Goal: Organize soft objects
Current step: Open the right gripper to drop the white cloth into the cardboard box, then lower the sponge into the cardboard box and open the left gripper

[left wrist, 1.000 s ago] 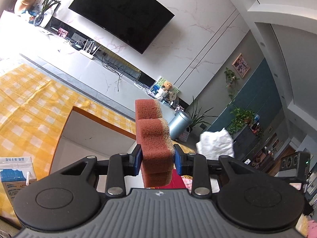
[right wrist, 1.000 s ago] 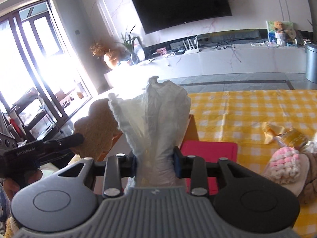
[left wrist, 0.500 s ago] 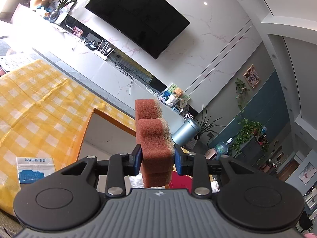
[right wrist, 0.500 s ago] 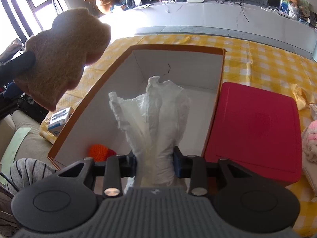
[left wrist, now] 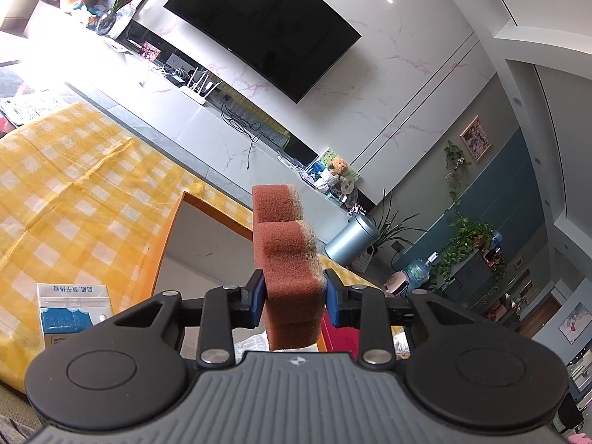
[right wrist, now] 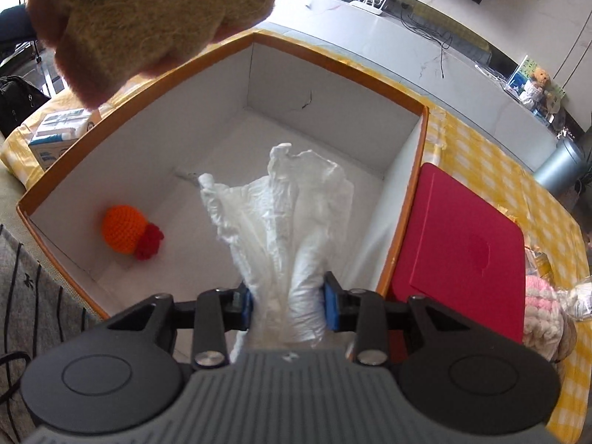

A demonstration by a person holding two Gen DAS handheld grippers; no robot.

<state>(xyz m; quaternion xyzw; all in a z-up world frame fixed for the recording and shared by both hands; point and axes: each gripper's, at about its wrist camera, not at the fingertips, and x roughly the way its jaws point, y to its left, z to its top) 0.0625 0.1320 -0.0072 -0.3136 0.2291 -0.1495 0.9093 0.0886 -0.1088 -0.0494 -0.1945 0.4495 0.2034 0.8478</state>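
The right tool [right wrist: 288, 301] has come down and tipped forward, so that now it looks into the open box [right wrist: 407, 199]; one second ago it looked level across the room at the television. It is clamped on a crumpled white cloth [right wrist: 285, 222], which hangs above the white floor of the box, near the middle. I judge that the release of the cloth into the box is the next step. Inside the box, at about 9 o'clock from the cloth, an orange crocheted ball [right wrist: 124, 233] already lies. At 3 o'clock, just beside the box wall, a red lid [right wrist: 462, 251] lies flat on the desk [right wrist: 547, 222]. The left tool [left wrist: 294, 298] is clamped on a brown sponge [left wrist: 286, 244] and holds it up over the near side of the box; in the right view this sponge appears at 11 o'clock, larger and closer than before. The left tool itself has hardly shifted, while the tissue pack [left wrist: 74, 310] stays at its 8 o'clock.
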